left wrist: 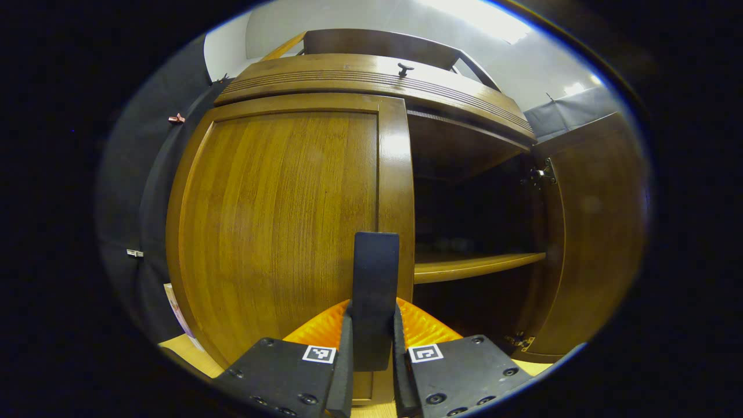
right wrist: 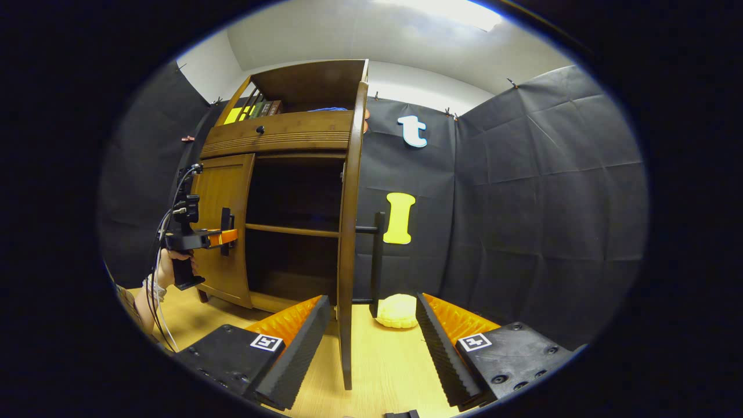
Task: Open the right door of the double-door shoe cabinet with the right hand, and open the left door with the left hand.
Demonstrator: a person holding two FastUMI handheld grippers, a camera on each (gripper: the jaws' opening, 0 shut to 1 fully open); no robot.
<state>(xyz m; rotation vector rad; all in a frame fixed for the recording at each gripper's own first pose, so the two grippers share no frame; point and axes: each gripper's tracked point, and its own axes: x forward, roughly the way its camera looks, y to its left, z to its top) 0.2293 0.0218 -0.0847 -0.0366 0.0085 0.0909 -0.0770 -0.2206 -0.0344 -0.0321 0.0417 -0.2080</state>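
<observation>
Right gripper view shows the right door swung open and the right gripper spread apart, while the left gripper clamps the closed left door's handle, unopened yet.

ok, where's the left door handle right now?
In the left gripper view, the left door handle stands upright between the left gripper fingers, on the closed left door beside the open compartment.
</observation>
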